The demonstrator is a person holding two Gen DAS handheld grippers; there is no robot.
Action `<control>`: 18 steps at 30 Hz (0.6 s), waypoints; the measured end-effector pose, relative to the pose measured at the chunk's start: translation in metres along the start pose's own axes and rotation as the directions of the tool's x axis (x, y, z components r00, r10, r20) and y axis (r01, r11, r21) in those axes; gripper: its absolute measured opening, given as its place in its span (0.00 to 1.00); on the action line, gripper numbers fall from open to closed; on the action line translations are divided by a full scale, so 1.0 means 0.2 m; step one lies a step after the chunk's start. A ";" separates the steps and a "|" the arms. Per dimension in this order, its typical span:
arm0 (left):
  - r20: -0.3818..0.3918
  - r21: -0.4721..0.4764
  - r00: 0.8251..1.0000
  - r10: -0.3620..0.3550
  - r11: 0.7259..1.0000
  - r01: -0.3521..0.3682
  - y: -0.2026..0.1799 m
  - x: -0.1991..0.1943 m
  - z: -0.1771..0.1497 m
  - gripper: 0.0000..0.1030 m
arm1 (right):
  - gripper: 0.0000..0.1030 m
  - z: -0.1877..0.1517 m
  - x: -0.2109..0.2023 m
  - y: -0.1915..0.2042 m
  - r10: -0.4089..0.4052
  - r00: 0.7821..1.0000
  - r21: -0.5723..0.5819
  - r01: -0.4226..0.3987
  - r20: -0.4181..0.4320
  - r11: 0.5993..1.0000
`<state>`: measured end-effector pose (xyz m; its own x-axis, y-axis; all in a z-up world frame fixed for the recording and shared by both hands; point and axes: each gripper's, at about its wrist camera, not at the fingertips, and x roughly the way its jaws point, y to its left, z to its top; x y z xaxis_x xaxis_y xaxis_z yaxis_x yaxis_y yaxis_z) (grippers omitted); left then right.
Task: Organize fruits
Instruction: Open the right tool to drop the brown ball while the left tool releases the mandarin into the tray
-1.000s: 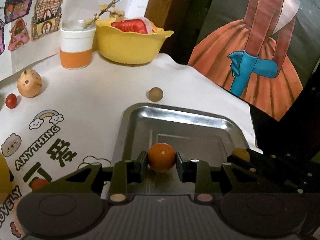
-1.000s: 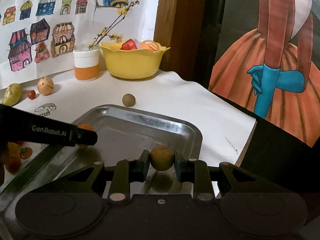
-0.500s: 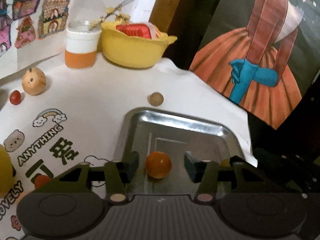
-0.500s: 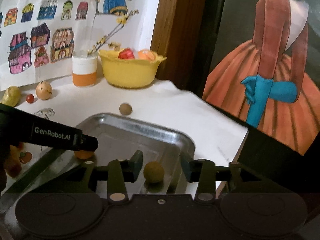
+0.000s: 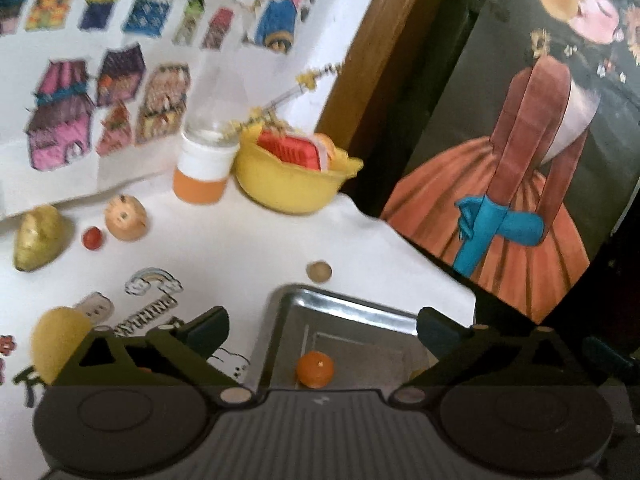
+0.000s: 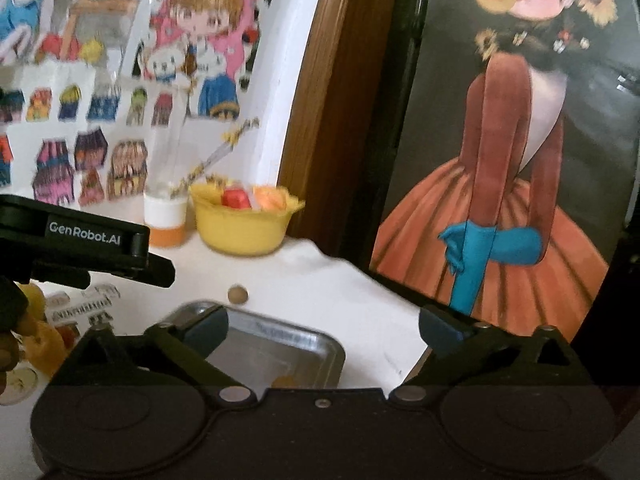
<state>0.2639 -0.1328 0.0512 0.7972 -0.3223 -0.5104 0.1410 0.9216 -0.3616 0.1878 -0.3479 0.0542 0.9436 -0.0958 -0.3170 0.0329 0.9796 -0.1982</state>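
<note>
A small orange fruit (image 5: 315,369) lies in the metal tray (image 5: 344,310), below and between the wide-apart fingers of my open left gripper (image 5: 322,330). My right gripper (image 6: 323,330) is open too and hovers above the tray (image 6: 316,340); only the top of a yellowish-brown fruit (image 6: 283,381) shows at the tray's near edge. A brown round fruit (image 5: 319,271) rests on the white cloth just beyond the tray. At the left lie a yellow-green fruit (image 5: 37,237), a small red fruit (image 5: 92,237), a peach-coloured fruit (image 5: 126,218) and a yellow fruit (image 5: 56,342).
A yellow bowl (image 5: 292,188) holding red and orange items and an orange-and-white bottle (image 5: 202,168) with a twig stand at the back by the wall. The table edge runs along the right beside a painted panel (image 5: 516,184). The left gripper's body (image 6: 80,240) shows in the right wrist view.
Both grippers let go of their fruits, which now lie in the tray. Both opened wide and pulled up and back from it.
</note>
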 end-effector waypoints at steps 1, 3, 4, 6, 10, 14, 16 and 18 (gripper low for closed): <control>0.013 0.001 1.000 0.003 1.000 -0.003 0.00 -0.03 0.00 0.99 | 0.99 0.01 -0.03 0.00 -0.001 1.000 0.003 0.001 0.012 1.000; 0.037 0.014 0.999 0.006 1.000 -0.006 0.01 -0.10 0.00 0.99 | 0.99 0.03 -0.10 -0.01 -0.001 0.999 0.009 0.001 0.034 1.000; 0.046 0.025 0.999 0.009 1.000 -0.010 0.02 -0.13 0.00 0.99 | 0.99 0.04 -0.13 -0.01 0.000 0.999 0.013 0.000 0.044 1.000; 0.061 0.046 0.998 0.022 0.999 -0.025 0.03 -0.19 -0.02 0.99 | 0.99 0.04 -0.20 -0.01 0.003 0.998 0.020 -0.004 0.058 1.000; 0.093 0.067 0.995 0.041 0.997 -0.047 0.06 -0.31 -0.04 0.99 | 0.99 0.04 -0.32 0.01 0.011 0.998 0.015 -0.012 0.070 1.000; 0.104 0.073 0.994 0.039 0.996 -0.046 0.08 -0.41 -0.06 0.99 | 0.99 0.03 -0.43 0.05 0.021 0.997 0.008 -0.022 0.075 1.000; 0.108 0.079 0.993 0.038 0.996 -0.047 0.09 -0.45 -0.08 0.99 | 0.99 0.03 -0.47 0.07 0.034 0.997 0.007 -0.035 0.070 0.999; 0.115 0.086 0.993 0.038 0.995 -0.048 0.09 -0.50 -0.10 0.99 | 0.99 0.02 -0.51 0.10 0.047 0.997 0.001 -0.048 0.066 0.999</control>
<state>0.1750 -0.0884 0.0794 0.8642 -0.2604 -0.4305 0.1526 0.9510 -0.2689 0.0939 -0.3180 0.0859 0.9637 -0.0374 -0.2642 -0.0116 0.9833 -0.1816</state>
